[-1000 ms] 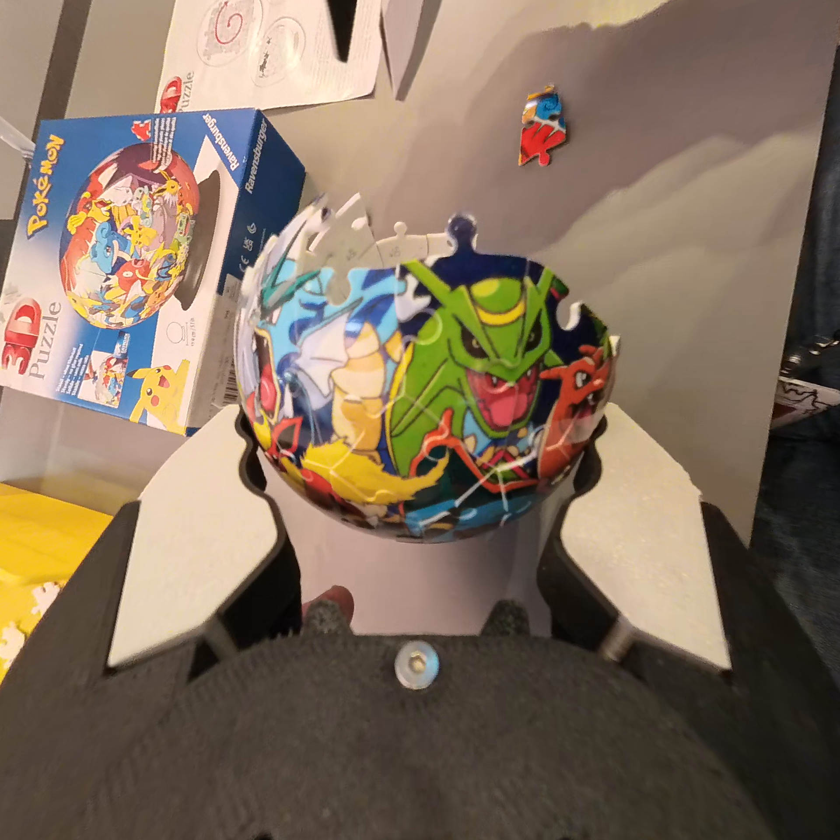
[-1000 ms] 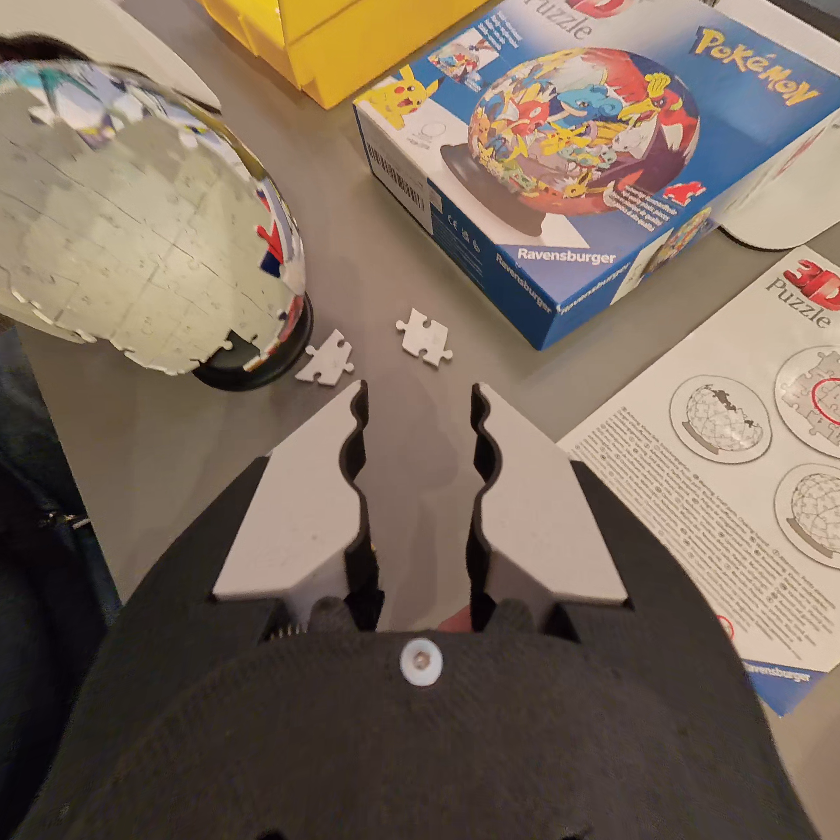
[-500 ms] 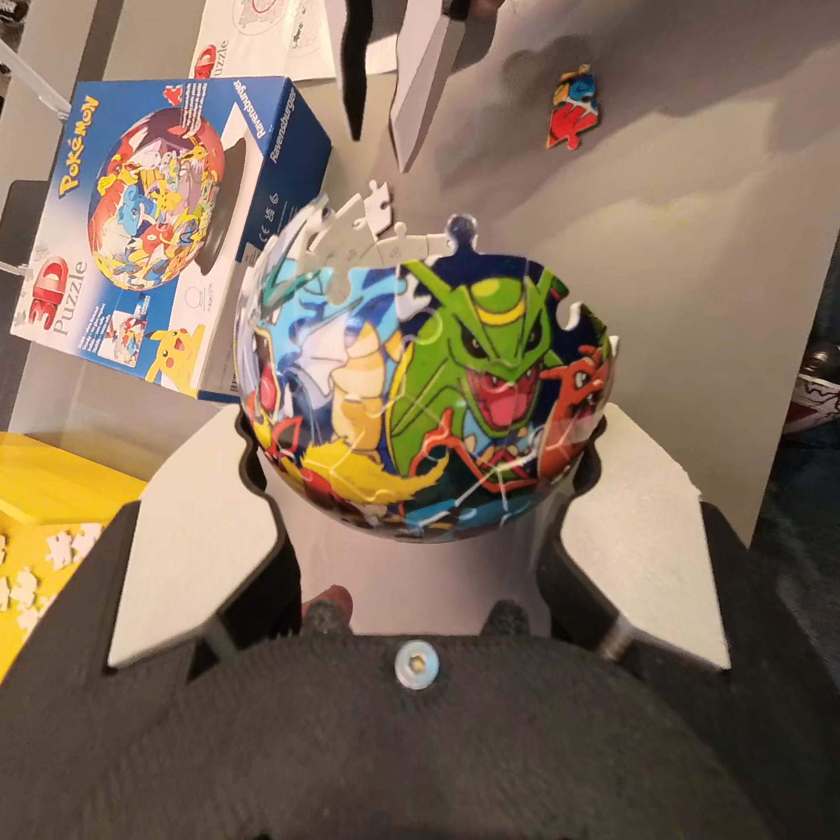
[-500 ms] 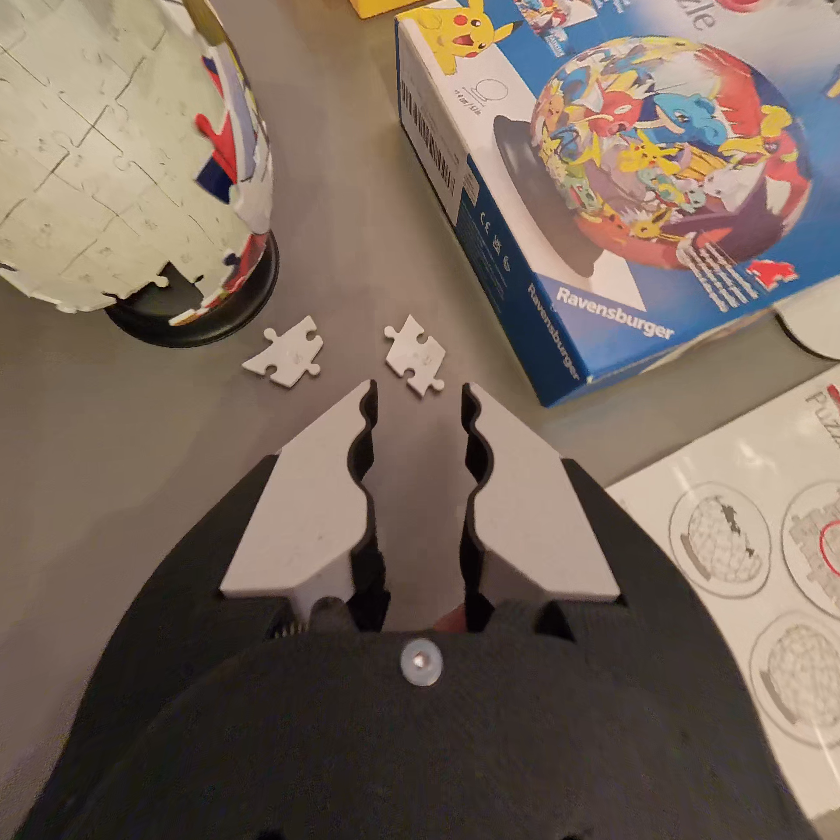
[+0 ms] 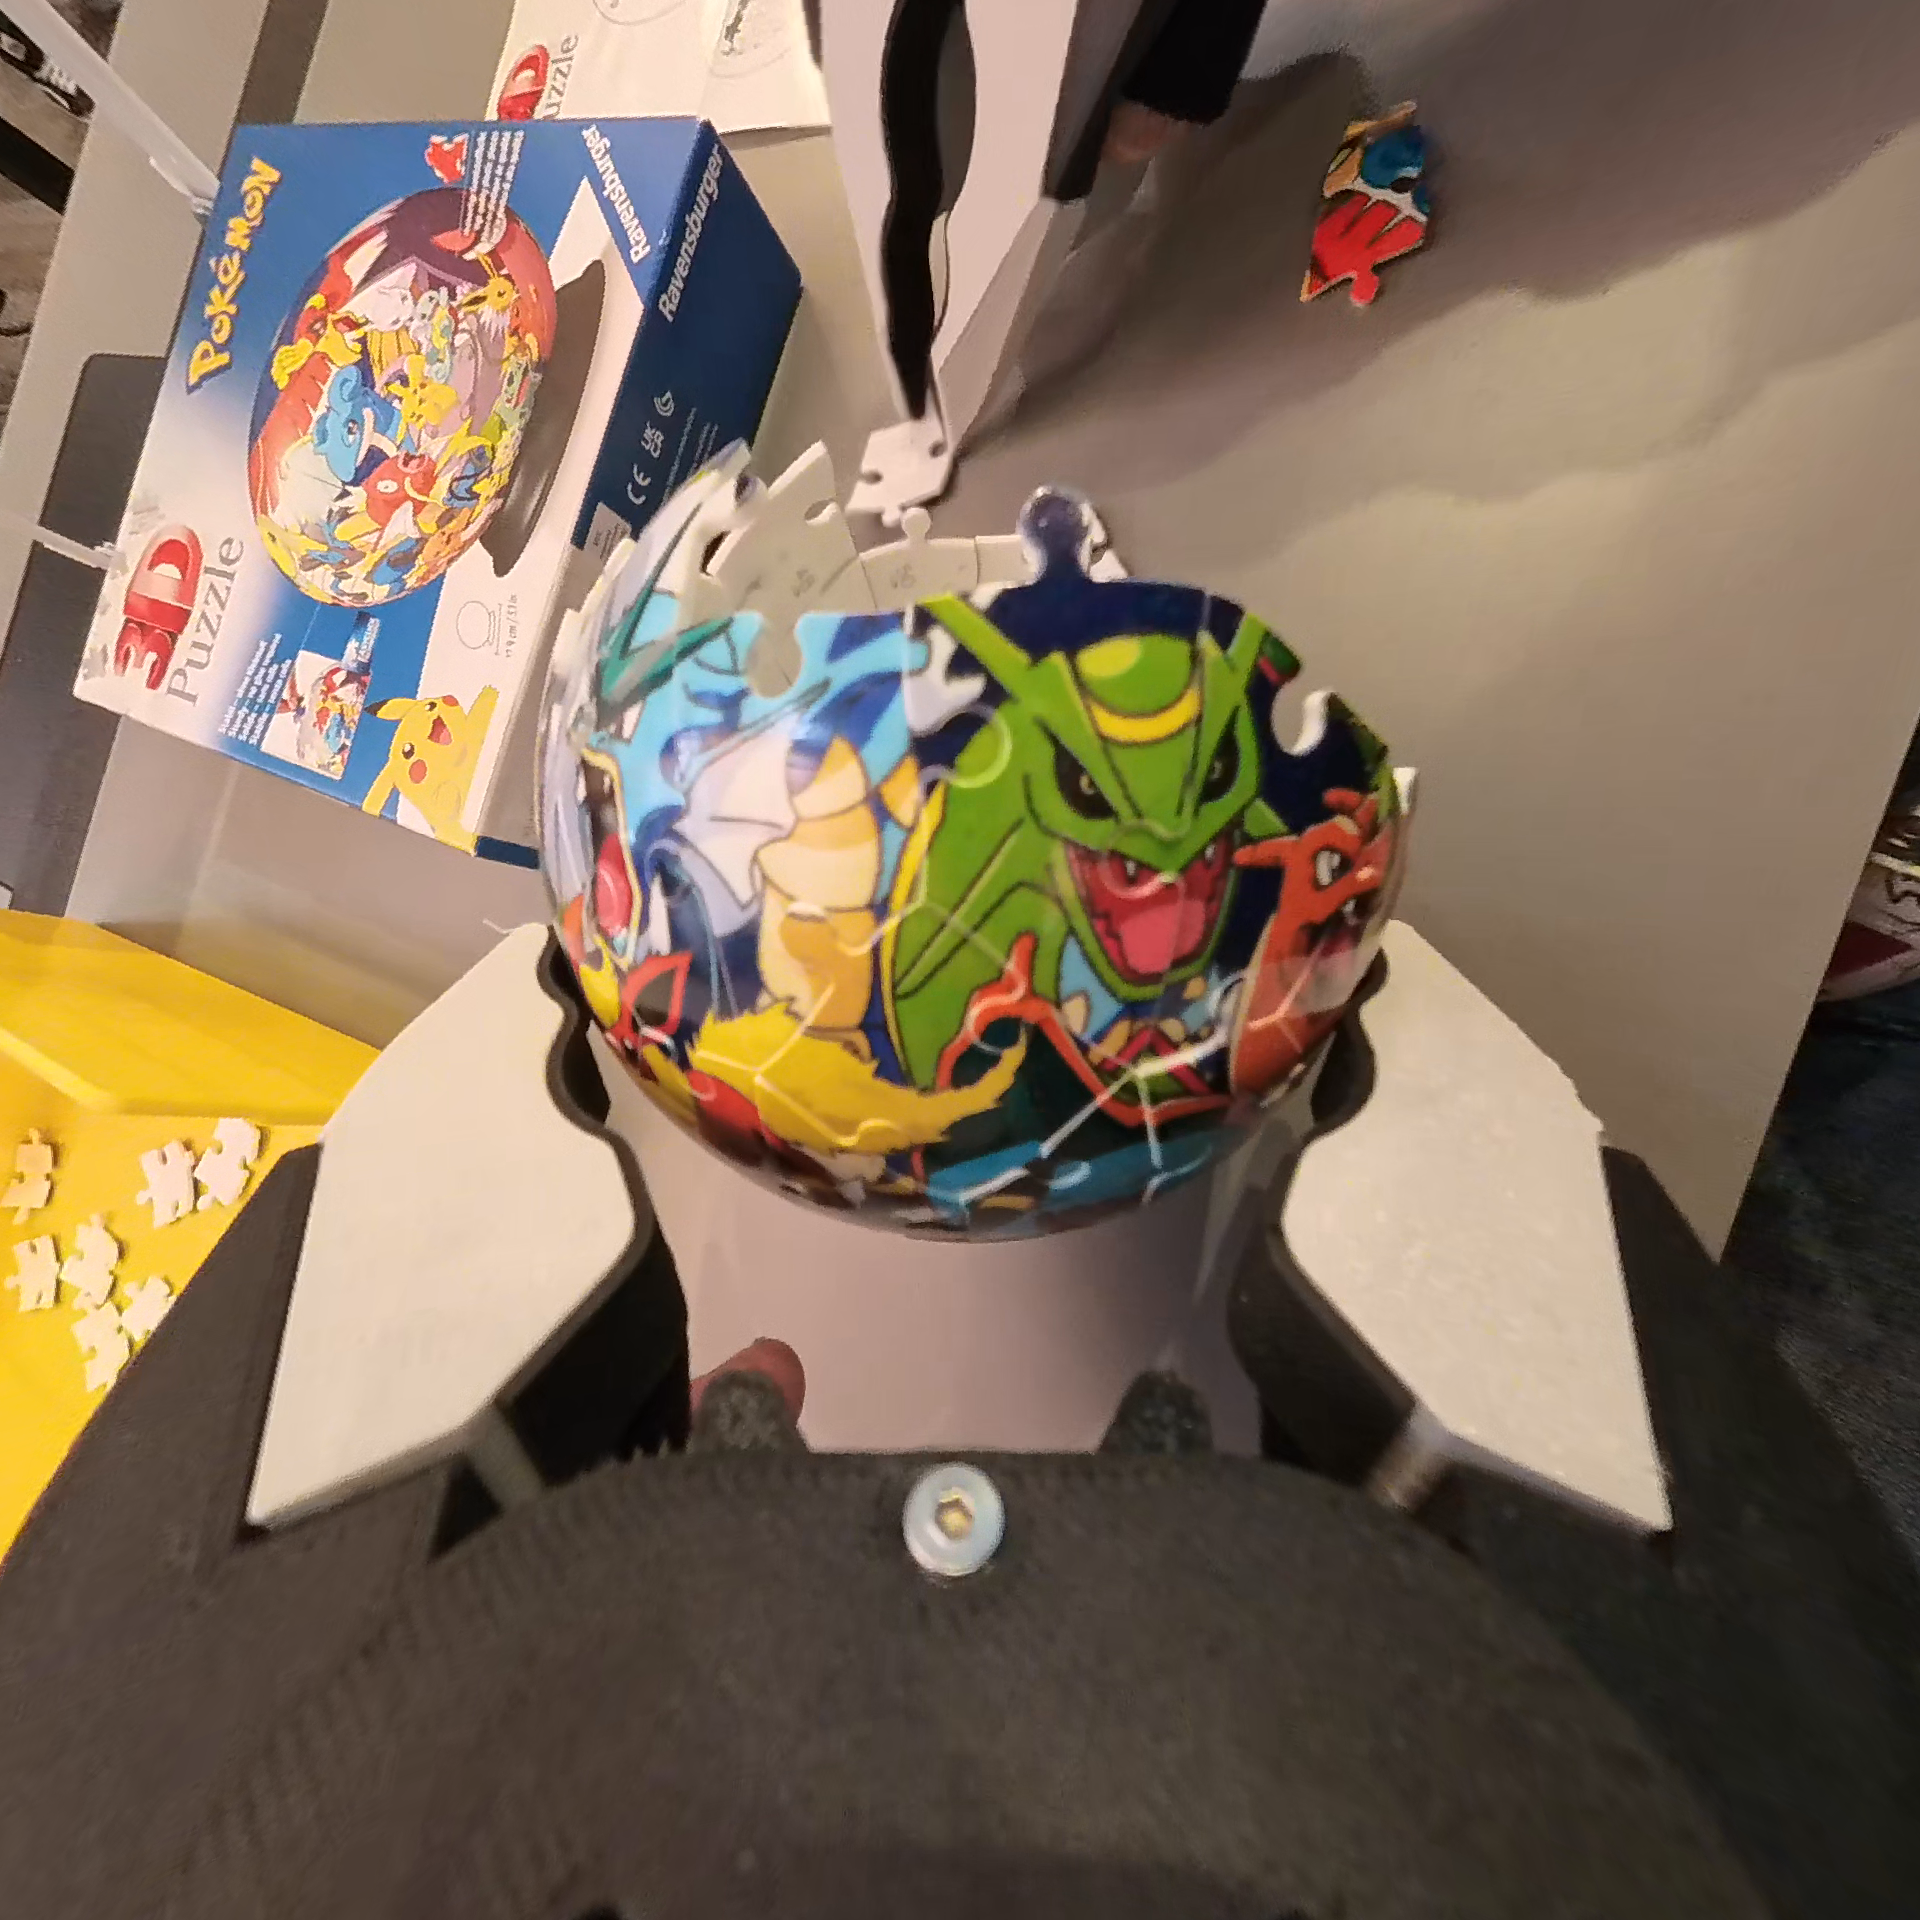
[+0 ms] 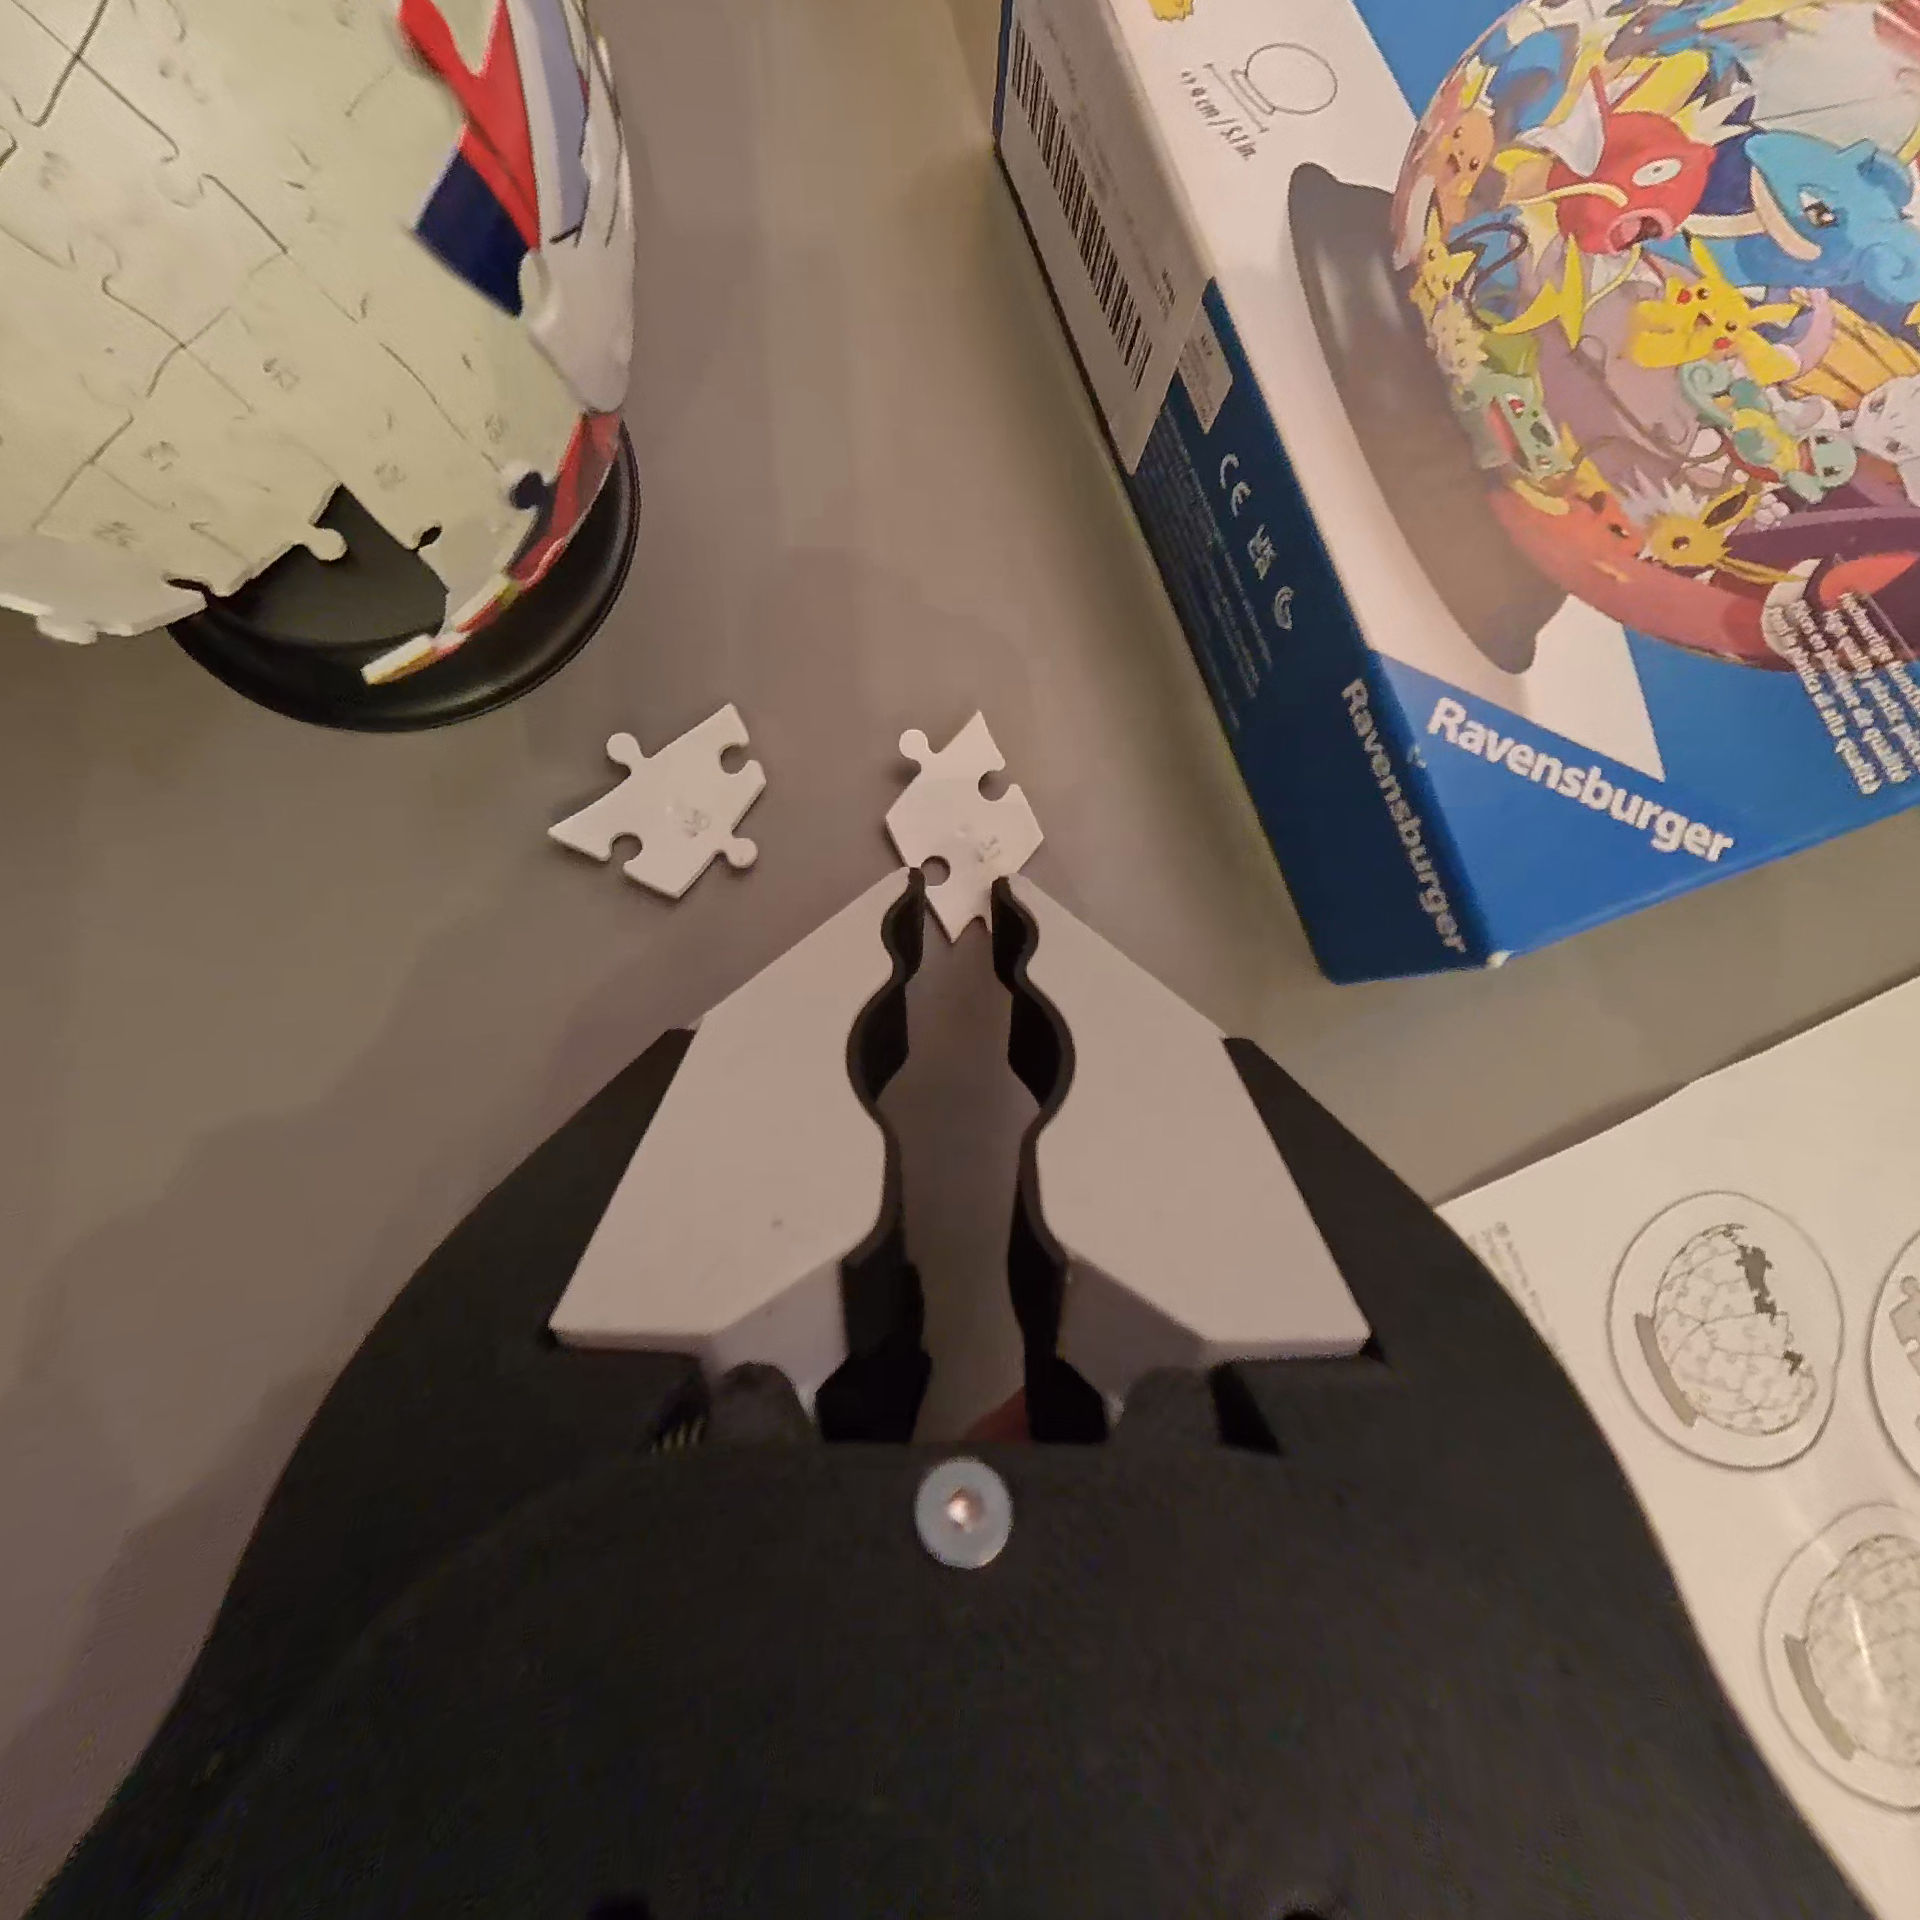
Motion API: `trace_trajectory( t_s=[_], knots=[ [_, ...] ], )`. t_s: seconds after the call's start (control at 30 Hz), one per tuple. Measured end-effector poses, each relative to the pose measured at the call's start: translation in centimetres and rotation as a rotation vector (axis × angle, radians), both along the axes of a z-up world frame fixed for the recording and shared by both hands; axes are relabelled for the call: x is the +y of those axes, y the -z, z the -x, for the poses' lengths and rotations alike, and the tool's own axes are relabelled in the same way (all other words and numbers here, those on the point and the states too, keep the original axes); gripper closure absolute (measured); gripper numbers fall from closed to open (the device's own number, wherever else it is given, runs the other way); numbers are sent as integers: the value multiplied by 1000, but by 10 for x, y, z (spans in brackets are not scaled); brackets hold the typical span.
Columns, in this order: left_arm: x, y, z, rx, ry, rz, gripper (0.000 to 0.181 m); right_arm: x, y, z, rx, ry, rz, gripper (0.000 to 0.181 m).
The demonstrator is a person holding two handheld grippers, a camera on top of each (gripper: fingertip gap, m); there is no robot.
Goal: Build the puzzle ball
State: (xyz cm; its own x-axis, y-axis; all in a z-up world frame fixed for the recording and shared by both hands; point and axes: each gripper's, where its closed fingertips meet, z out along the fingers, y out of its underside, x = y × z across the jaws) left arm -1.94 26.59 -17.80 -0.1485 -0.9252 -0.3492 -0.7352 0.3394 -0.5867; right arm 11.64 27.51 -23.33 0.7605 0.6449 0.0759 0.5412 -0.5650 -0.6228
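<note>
Left gripper (image 5: 961, 1023) clamps ball (image 5: 977, 894), steadying open rim. Right gripper (image 6: 954, 883) nearly closed, straddling face-down piece (image 6: 961, 826) beside ball, probably for pickup.

Your ball (image 6: 239, 312) on its stand (image 6: 416, 665) at left, two loose pieces (image 6: 665, 810) between, box (image 6: 1507, 468) at right, leaflet (image 6: 1714, 1403) nearer you.

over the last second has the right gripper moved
Yes. The right gripper has moved forward toward the two white pieces on the table; its jaws, narrower now, flank the near corner of the right-hand piece, beside the blue box.
</note>
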Motion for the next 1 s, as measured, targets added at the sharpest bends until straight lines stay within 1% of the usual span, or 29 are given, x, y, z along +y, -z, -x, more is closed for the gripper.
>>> trace_trajectory(
  t_s=[0.5, 0.77, 0.8, 0.83, 0.87, 1.0],
  knots=[
    [4, 0, 2, -5, -16, -37, 48, -34, -1, -2, 61, 90, 56, 171],
    [4, 0, 2, -4, -20, -58, 48, -47, -2, 0, 66, 103, 91, 171],
    [4, 0, 2, -4, -19, -62, 48, -48, -2, 0, 66, 103, 94, 172],
    [3, 0, 1, -5, -20, -63, 48, -50, -2, 1, 66, 104, 94, 179],
    [3, 0, 1, -8, -21, -64, 48, -51, -3, 2, 66, 103, 96, 181],
    [3, 0, 1, -13, -20, -63, 48, -57, -2, 5, 69, 104, 113, 181]
  ],
)
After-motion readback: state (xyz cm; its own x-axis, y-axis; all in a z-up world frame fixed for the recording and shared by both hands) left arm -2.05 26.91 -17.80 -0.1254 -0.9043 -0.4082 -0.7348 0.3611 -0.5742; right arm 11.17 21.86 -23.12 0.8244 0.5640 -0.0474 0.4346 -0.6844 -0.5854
